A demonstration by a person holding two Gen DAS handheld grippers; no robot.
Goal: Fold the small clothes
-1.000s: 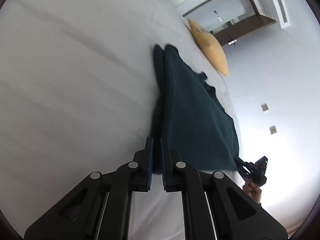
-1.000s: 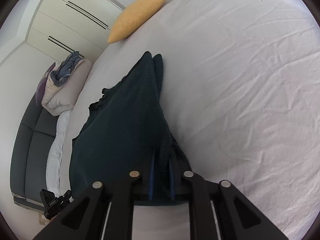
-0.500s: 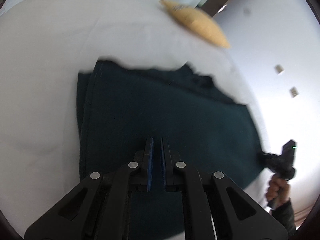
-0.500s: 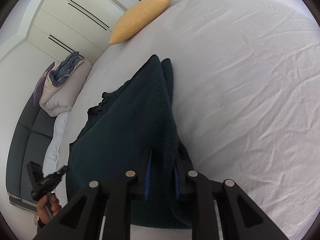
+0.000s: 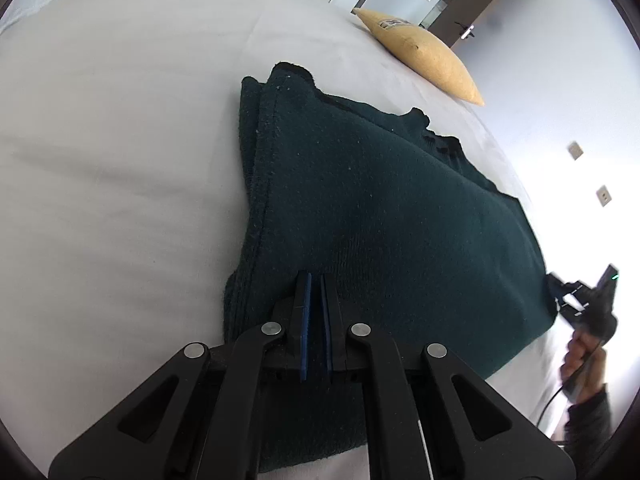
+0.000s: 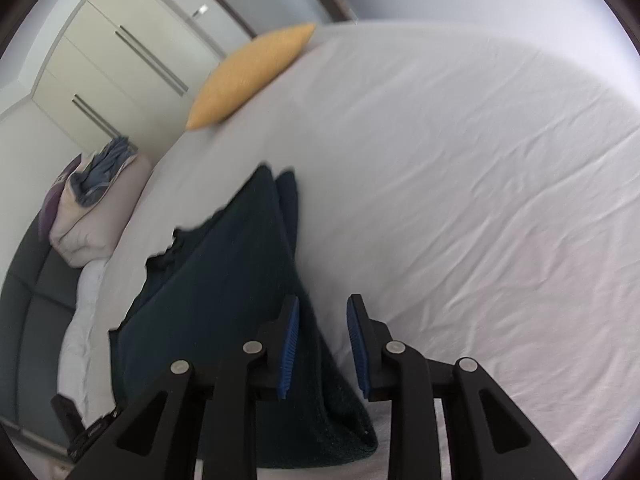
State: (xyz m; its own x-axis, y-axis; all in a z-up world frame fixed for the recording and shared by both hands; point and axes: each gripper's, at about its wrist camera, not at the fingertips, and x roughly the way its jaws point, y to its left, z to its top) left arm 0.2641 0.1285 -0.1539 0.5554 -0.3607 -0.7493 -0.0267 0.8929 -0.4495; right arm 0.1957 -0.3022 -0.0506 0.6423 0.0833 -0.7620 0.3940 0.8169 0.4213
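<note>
A dark teal knitted garment (image 5: 384, 216) lies folded flat on the white bed sheet (image 5: 120, 128). It also shows in the right wrist view (image 6: 224, 280). My left gripper (image 5: 315, 280) is shut with nothing between its blue pads, hovering over the garment's near edge. My right gripper (image 6: 322, 312) is open, its jaws apart over the garment's near right corner, holding nothing. The right gripper also shows at the far right of the left wrist view (image 5: 588, 300), in a hand.
A yellow cushion (image 5: 420, 56) lies at the far edge of the bed, seen also in the right wrist view (image 6: 248, 76). A pile of bedding (image 6: 92, 208) sits on a dark sofa (image 6: 24, 312) at the left. White wardrobes (image 6: 120, 68) stand behind.
My right gripper has opened and let go of the garment's corner, which now lies on the bed. My left gripper has swung over the garment, still shut.
</note>
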